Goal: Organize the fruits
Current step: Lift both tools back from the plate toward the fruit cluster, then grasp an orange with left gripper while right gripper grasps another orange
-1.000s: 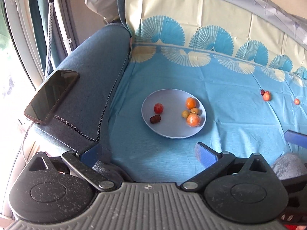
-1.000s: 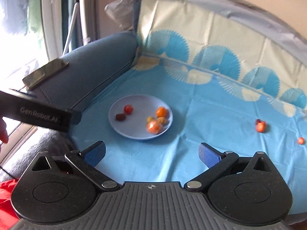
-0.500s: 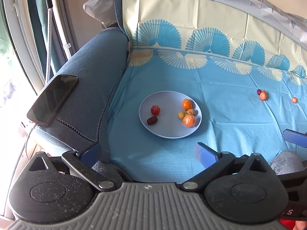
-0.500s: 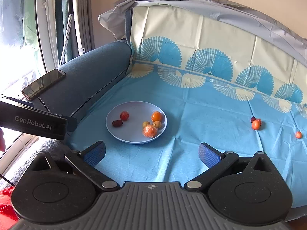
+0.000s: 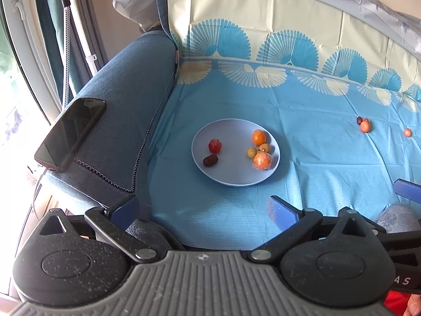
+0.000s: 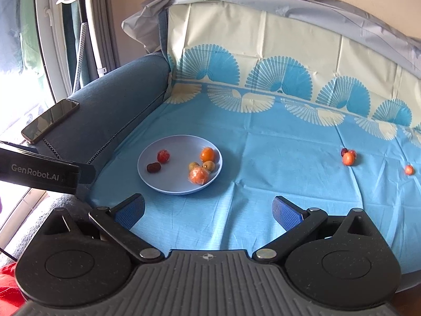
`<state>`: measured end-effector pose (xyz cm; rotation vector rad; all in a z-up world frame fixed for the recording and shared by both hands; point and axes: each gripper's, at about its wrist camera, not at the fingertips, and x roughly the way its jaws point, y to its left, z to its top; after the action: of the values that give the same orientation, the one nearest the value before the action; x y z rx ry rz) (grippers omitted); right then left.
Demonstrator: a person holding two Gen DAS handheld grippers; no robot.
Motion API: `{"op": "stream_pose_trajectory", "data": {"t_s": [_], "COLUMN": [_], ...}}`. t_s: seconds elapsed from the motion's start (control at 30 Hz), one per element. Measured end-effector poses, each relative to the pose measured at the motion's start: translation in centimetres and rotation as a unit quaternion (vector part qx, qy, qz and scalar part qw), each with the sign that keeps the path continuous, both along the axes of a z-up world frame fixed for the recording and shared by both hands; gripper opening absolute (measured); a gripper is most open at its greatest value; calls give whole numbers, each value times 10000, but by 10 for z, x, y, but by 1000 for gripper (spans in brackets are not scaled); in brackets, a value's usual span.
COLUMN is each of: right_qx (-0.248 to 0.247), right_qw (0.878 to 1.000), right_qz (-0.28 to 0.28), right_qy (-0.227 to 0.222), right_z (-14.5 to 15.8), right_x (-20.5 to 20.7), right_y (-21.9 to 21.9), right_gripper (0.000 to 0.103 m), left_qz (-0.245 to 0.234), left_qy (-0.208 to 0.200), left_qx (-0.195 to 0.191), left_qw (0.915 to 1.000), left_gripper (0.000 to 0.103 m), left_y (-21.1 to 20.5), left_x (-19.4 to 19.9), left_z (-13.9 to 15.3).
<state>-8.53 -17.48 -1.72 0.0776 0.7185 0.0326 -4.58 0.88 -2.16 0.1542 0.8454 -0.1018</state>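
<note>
both my grippers, the left gripper and the right gripper, have the jaws wide apart and hold nothing, low at the near edge of the blue cloth. the plate already keeps six fruits, among them a wrapped orange and a dark date. i judge the work is partly done, because an orange fruit with dark berries just beside it and a small orange one lie well apart on the right.
</note>
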Motion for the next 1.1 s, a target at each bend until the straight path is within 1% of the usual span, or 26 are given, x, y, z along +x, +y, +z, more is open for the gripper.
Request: {"op": "stream_pose_trajectory", "data": {"t_s": [0.27, 0.4, 0.5, 0.6, 0.73, 0.87, 0.97, 1.1], "right_qx": [201, 316, 380, 293, 202, 128, -39, -179], "right_qw": [9997, 9991, 9976, 9937, 9809, 9651, 9532, 9323], "right_qz": [-121, -270, -586, -1082, -1930, -2611, -3017, -3612], "right_qy": [85, 66, 33, -63, -112, -132, -188, -29], "right_z": [-10, -15, -17, -21, -27, -41, -61, -98], "right_x": [6, 8, 10, 11, 12, 15, 22, 38], "right_y": [-14, -26, -49, -84, -149, -214, -261, -335], "right_gripper": [102, 102, 102, 102, 102, 102, 102, 102], "left_qz": [-25, -80, -219, -396, -706, -1037, -1282, -1696], "left_qy": [108, 175, 208, 261, 269, 314, 227, 82], "left_qx": [119, 182, 220, 256, 295, 275, 295, 258], "left_qw": [9999, 9996, 9993, 9985, 9967, 9937, 9910, 9851], "left_gripper": [103, 103, 103, 103, 103, 103, 103, 103], "left_y": [-11, -24, -43, -71, -120, -181, -231, -309], "left_x": [11, 22, 34, 49, 74, 109, 135, 165], "left_z": [-5, -6, -5, -6, -8, -16, -26, -51]}}
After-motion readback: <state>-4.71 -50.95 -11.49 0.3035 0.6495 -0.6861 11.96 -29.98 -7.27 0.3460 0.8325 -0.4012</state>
